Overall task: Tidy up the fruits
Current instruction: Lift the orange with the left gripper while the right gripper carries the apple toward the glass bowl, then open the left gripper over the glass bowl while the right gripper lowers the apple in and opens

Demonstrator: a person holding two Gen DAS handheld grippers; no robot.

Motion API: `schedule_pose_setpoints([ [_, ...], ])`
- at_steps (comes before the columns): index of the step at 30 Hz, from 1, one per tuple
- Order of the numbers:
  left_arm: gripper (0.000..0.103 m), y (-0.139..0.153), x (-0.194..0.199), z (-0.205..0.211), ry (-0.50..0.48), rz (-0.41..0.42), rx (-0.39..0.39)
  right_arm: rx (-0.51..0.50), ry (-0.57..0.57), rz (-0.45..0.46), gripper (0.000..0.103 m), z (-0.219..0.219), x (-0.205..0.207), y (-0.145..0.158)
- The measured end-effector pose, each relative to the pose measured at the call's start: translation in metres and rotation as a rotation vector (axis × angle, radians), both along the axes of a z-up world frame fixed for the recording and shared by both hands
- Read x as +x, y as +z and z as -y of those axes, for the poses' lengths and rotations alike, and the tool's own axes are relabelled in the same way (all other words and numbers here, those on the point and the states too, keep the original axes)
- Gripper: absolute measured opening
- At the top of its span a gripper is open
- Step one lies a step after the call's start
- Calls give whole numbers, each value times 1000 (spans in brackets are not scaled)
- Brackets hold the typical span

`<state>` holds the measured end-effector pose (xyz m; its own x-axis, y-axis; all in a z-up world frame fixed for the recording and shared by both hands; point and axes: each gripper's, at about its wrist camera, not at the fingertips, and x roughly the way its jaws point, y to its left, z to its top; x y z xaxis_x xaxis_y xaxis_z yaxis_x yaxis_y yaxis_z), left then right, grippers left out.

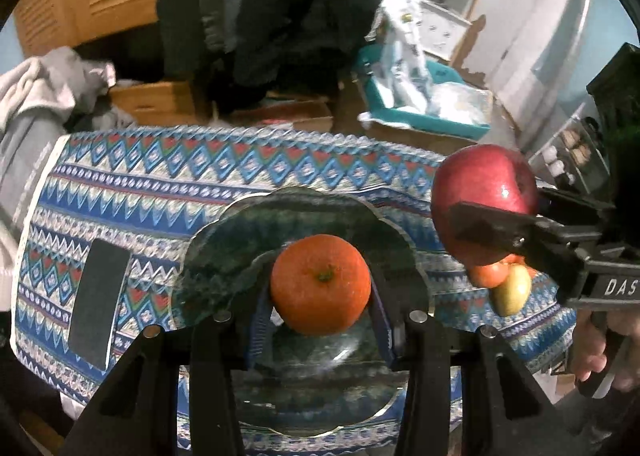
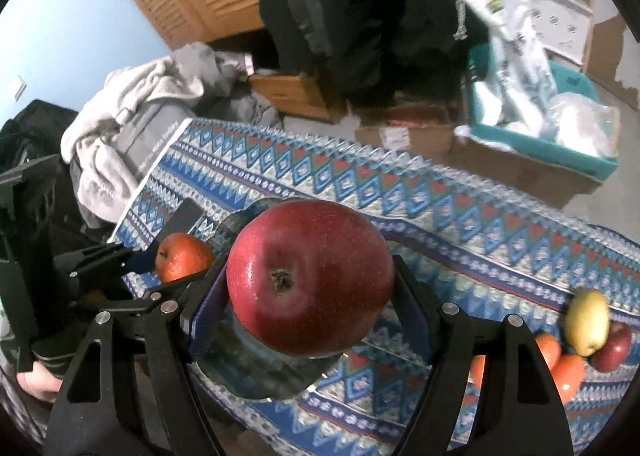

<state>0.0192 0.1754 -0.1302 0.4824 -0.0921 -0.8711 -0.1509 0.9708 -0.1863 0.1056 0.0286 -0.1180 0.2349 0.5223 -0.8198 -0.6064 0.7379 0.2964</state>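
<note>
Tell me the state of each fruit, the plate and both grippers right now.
Orange: held in left gripper, above the plate.
Red apple: held in right gripper, above the plate.
Glass plate: on the tablecloth, nothing visibly on it.
Loose fruits: clustered on the tablecloth.

Black two-finger tongs in both hands, matt plastic all over.

The left gripper [image 1: 320,292] shows two flat black arms with triangular cut-outs, a round silver screw head on top of each arm, and blue ribbed pads [image 1: 258,320] lining the inner faces of its fingers. The right gripper [image 2: 310,296] is the same build: black arms, triangular slots, four silver screw heads, dark blue pads [image 2: 204,304] inside the fingers. Seen from the left camera, its side carries white capital letters reading "DAS", cut off by the edge, and a small screw sits behind the fingertip. Behind the right gripper's body, fingers [image 1: 596,360] wrap a black handle.
</note>
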Motion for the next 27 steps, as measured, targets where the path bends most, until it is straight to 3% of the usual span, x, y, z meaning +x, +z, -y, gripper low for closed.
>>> schedule_pose_setpoints([
  [12, 45, -51, 6, -38, 85, -100, 1, -93, 57, -92, 76, -53, 10, -58],
  [19, 46, -81, 11, -46, 118, -189, -67, -122, 53, -122, 76, -64, 14, -75],
  [27, 48, -89, 9, -49, 143, -215, -68, -151, 60, -147, 76, -73, 14, -91],
])
